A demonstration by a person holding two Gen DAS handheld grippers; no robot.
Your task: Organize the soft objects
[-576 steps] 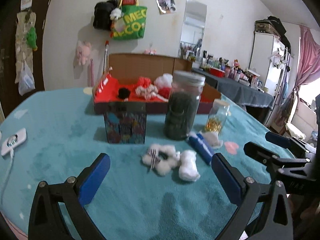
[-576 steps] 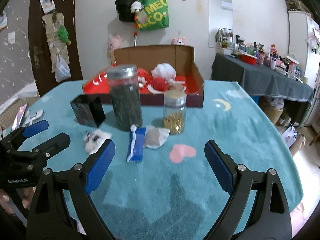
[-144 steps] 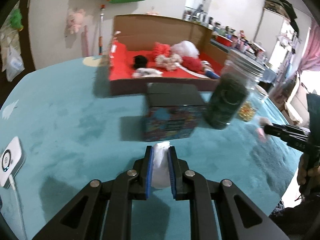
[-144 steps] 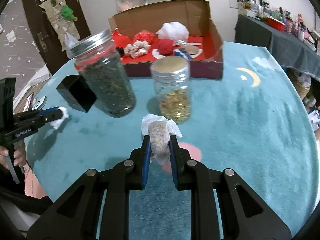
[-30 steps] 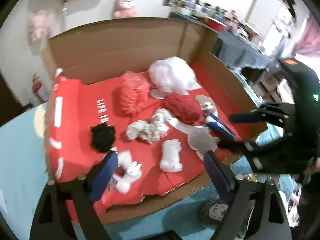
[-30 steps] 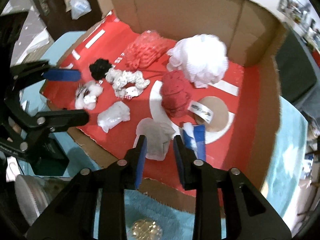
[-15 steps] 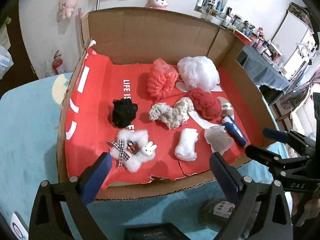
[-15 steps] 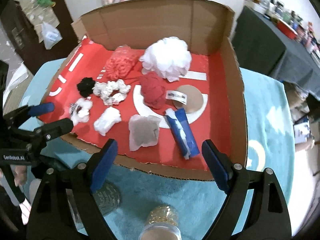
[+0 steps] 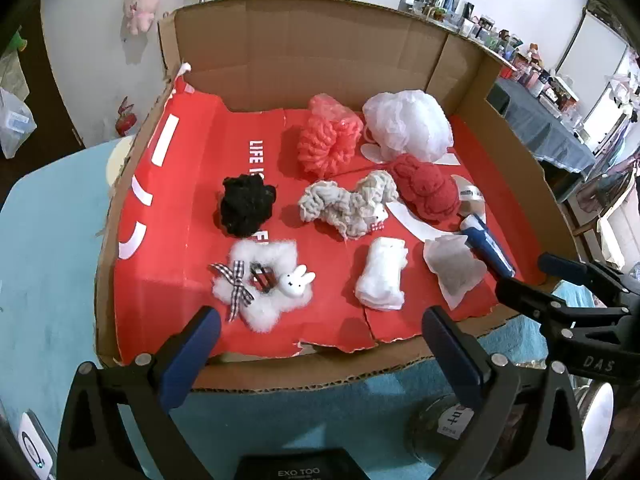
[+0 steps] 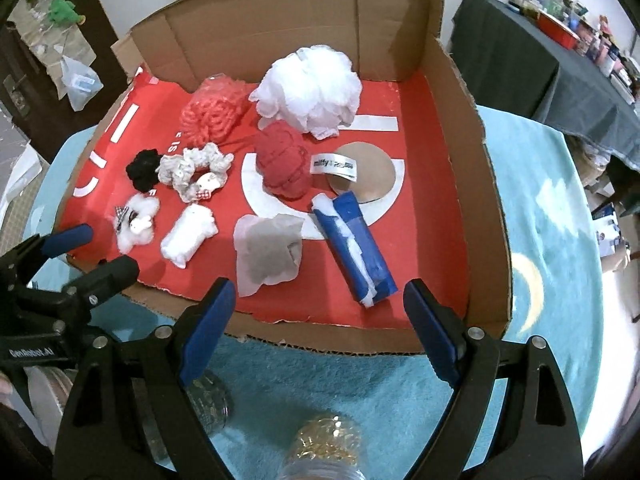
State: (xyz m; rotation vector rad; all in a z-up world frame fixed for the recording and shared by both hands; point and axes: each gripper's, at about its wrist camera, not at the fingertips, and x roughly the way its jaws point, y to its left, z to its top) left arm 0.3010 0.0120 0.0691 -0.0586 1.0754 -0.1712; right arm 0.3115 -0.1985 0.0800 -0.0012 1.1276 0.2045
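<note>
pouch (image 10: 269, 254): dropped in box (image 10: 472, 184), was in right gripper (image 10: 316, 328)
right gripper: wide apart, empty
left gripper (image 9: 320, 350): opening, empty

Teal table cover (image 10: 560, 264) — cardboard box (image 10: 464, 184), 2 jars (image 10: 324, 452)

Premises: a lived-in home, likely a bedroom. Evidence: pink plush toy (image 9: 138, 10) hung on the white wall, dark-clothed side table (image 10: 532, 52) crowded with small bottles and toiletries, teal fleece cloth with moon print (image 10: 528, 280) covering the surface, dark wooden door (image 10: 48, 52).
</note>
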